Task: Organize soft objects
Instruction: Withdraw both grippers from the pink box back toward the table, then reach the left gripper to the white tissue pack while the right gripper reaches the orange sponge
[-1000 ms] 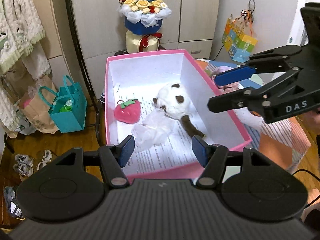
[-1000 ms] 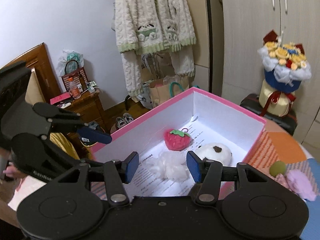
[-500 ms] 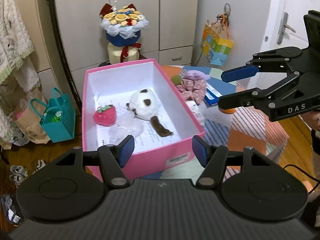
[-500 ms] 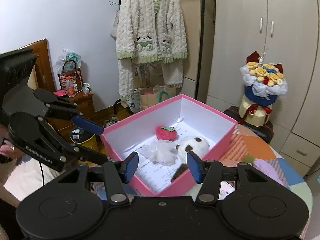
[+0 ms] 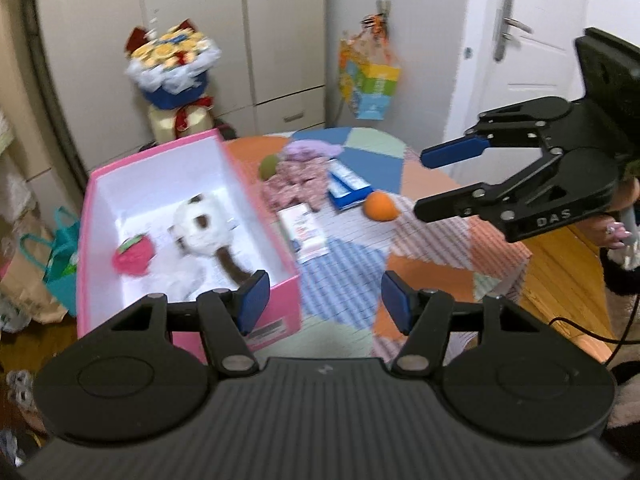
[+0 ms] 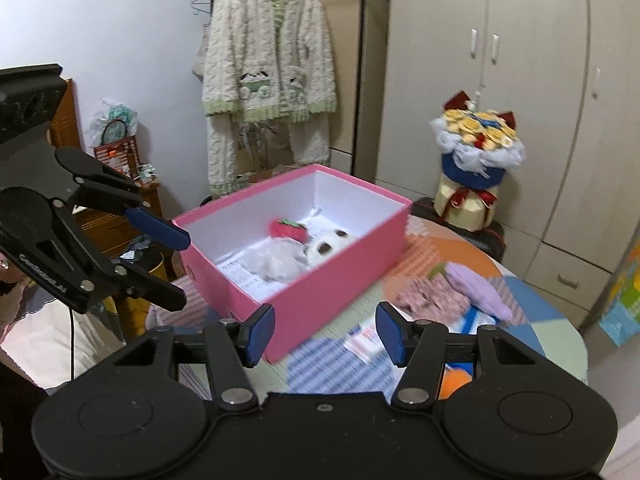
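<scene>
A pink box (image 5: 188, 145) (image 6: 320, 300) stands on the left of the patchwork table. In it lie a red strawberry plush (image 5: 134, 258) (image 6: 288, 230), a white and brown plush (image 5: 202, 226) (image 6: 332, 244) and a white fluffy piece (image 5: 184, 282) (image 6: 272, 262). On the table lie a purple soft thing (image 5: 310, 148) (image 6: 478, 286), a pink patterned cloth (image 5: 296, 184) (image 6: 432, 300) and a green ball (image 5: 269, 166). My left gripper (image 5: 324, 300) (image 6: 160, 258) is open and empty, above the table's near edge. My right gripper (image 6: 324, 330) (image 5: 424, 182) is open and empty, above the table.
An orange ball (image 5: 380, 207), a blue and white packet (image 5: 346, 188) and a small white carton (image 5: 306, 232) lie on the table (image 5: 344, 264). A flower bouquet (image 5: 172, 80) stands behind the box by the cupboards. Bags (image 5: 60, 256) sit on the floor at left.
Both grippers have drawn back and up from the box, still open. The left view has swung right, so more of the table shows. The plushes stay in the box.
</scene>
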Demonstrator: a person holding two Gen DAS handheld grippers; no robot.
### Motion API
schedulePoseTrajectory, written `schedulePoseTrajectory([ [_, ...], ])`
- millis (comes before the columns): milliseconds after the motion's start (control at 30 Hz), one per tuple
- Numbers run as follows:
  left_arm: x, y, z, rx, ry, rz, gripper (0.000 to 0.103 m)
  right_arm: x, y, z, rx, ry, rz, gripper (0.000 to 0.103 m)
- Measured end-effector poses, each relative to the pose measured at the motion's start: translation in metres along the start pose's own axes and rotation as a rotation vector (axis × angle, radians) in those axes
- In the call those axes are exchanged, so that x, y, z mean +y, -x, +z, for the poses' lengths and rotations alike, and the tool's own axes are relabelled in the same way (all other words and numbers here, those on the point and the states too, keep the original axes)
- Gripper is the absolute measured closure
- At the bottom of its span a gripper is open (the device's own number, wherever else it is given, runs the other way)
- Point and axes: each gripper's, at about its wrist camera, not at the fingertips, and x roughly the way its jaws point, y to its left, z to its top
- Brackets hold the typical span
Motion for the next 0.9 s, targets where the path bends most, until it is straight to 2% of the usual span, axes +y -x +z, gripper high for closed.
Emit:
schedulePoseTrajectory([
  [300, -0.039, -0.056, 0.011, 0.027, 0.006, -0.03, 0.043, -0.053, -0.008, -0.034, 0.041, -0.088, -0.025, 0.04],
  [433, -0.047, -0.083, 0.014, 0.05, 0.018, -0.009, 0.043, -0.073, -0.02, -0.052, 0.059, -0.129, -0.044, 0.04],
  [500, -0.052, -0.095, 0.015, 0.054, 0.009, 0.033, 0.043, -0.083, -0.026, -0.06, 0.06, -0.149, -0.039, 0.04],
  [667, -0.068, -0.122, 0.02, 0.002, -0.043, 0.176, 0.043, -0.101, -0.042, -0.077, 0.048, -0.173, -0.035, 0.04],
  [800, -0.071, -0.14, 0.028, -0.021, -0.038, 0.21, 0.043, -0.106, -0.06, -0.085, 0.05, -0.137, -0.063, 0.04],
  [900, -0.07, -0.153, 0.032, -0.063, -0.025, 0.281, 0.043, -0.108, -0.076, -0.09, 0.063, -0.116, -0.089, 0.04],
])
